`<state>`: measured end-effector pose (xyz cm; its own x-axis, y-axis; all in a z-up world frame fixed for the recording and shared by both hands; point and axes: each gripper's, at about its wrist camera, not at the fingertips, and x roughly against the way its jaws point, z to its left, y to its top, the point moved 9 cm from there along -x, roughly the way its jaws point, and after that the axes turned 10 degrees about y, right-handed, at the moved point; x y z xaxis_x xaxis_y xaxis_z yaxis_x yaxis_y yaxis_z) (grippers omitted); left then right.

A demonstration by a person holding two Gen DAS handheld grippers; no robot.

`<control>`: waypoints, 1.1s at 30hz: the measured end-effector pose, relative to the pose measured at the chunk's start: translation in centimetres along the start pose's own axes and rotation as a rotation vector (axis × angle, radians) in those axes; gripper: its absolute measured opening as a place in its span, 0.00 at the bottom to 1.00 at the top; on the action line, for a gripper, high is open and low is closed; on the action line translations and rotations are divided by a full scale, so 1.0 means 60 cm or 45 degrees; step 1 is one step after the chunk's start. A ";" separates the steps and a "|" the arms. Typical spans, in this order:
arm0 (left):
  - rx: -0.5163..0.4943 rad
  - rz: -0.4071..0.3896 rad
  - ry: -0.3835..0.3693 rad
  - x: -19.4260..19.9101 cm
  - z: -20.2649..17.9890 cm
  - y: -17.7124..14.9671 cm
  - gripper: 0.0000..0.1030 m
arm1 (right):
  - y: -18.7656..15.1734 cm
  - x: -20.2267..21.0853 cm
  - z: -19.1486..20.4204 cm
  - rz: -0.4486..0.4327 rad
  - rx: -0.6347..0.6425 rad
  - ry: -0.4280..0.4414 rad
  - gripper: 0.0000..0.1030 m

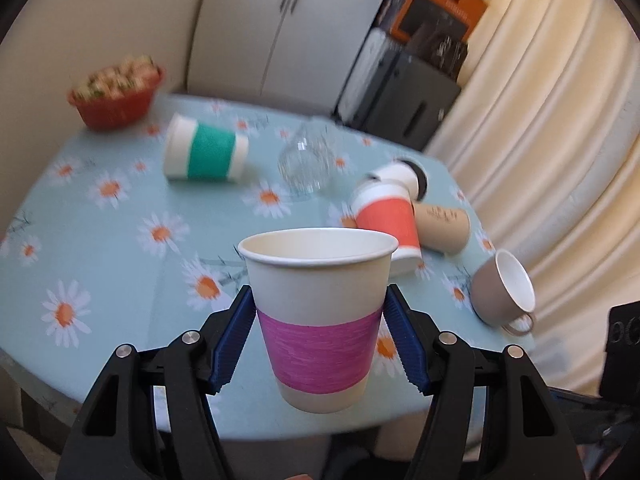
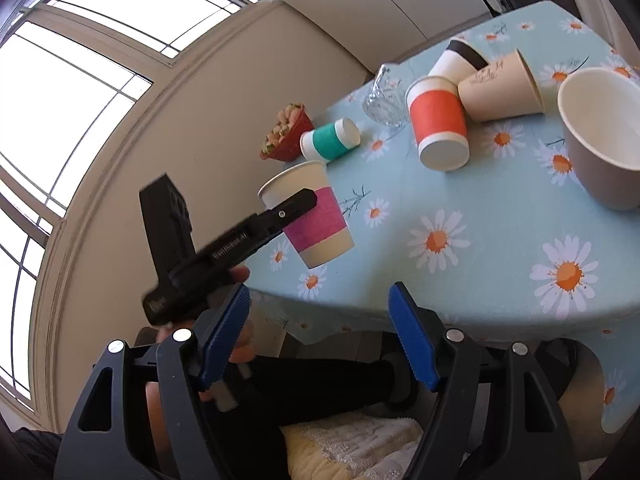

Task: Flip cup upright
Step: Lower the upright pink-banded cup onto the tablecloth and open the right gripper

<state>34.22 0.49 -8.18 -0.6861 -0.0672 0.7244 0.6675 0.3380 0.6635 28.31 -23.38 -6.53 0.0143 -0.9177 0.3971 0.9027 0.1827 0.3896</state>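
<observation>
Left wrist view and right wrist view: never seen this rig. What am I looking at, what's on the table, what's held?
There is no robot arm here. A person holds a two-finger claw in each hand, and each claw carries a fisheye camera looking out along its fingers.

In the left wrist view, the left claw is shut on a paper cup with a pink band, mouth up, just above the table edge. The right wrist view shows that cup from the side, while the right claw is open and holds nothing.

On the daisy-print tablecloth are a green-banded cup lying down, an orange-banded cup, a brown paper cup on its side, a black-banded cup, a clear glass, a taupe mug on its side and a red bowl.
</observation>
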 end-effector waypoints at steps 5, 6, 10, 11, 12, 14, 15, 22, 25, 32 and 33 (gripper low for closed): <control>-0.080 -0.251 0.087 0.016 -0.014 0.004 0.62 | -0.003 0.012 -0.006 -0.024 0.024 -0.019 0.69; -0.093 -0.299 0.096 0.018 -0.017 0.004 0.62 | -0.003 0.013 -0.007 -0.023 0.030 -0.017 0.69; -0.130 -0.429 0.135 0.021 -0.030 -0.004 0.62 | -0.006 0.018 -0.011 -0.024 0.030 -0.025 0.70; -0.138 -0.451 0.148 0.019 -0.033 -0.007 0.62 | -0.005 0.018 -0.013 -0.023 0.027 -0.027 0.70; -0.143 -0.473 0.166 0.018 -0.036 -0.012 0.62 | -0.005 0.018 -0.015 -0.020 0.020 -0.022 0.70; -0.142 -0.505 0.193 0.016 -0.038 -0.021 0.62 | -0.005 0.019 -0.013 -0.012 0.028 -0.018 0.70; -0.147 -0.530 0.220 0.016 -0.039 -0.024 0.62 | -0.005 0.019 -0.012 -0.013 0.036 -0.019 0.69; -0.164 -0.643 0.253 0.008 -0.043 -0.039 0.62 | -0.006 0.014 -0.014 0.006 0.037 -0.025 0.70; -0.185 -0.660 0.246 0.002 -0.049 -0.048 0.62 | -0.004 0.010 -0.020 0.019 0.025 -0.025 0.70; -0.177 -0.652 0.275 -0.018 -0.041 -0.066 0.62 | -0.003 0.002 -0.029 0.039 0.032 -0.068 0.70; -0.175 -0.647 0.275 -0.021 -0.039 -0.067 0.62 | -0.002 0.001 -0.030 0.039 0.032 -0.071 0.70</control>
<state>33.09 -3.01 -11.35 -0.8659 -0.3845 0.3200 0.3105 0.0885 0.9464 28.95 -24.10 -8.03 0.0173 -0.8906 0.4544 0.8911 0.2199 0.3970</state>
